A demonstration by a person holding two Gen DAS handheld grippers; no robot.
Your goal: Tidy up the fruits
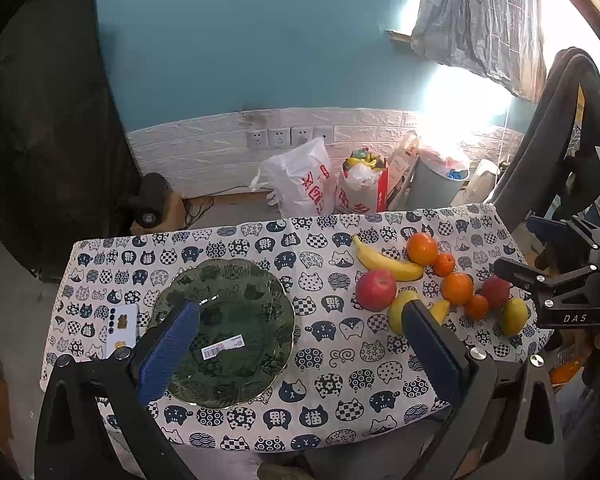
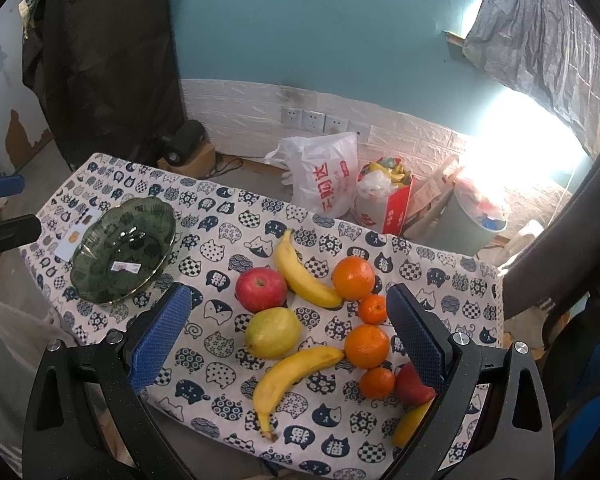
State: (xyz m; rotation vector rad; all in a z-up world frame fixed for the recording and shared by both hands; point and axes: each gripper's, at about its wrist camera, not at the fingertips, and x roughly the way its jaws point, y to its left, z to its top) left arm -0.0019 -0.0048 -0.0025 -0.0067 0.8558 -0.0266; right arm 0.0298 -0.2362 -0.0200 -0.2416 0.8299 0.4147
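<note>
Below right claw [image 2: 288, 328], fruits [image 2: 316, 320], seemingly clear of pads.

The letters "DAS" stand in white on the black clamp [image 1: 572, 312] at the right edge of the left wrist view. The white plastic bag [image 2: 324, 184] on the floor carries red Chinese characters, reading "购达" in the right wrist view. The tablecloth [image 2: 304, 436] has cat faces printed with "猫". A barcode sticker [image 1: 222, 346] lies in the green glass bowl [image 1: 260, 280]; its print is too small to read.
</note>
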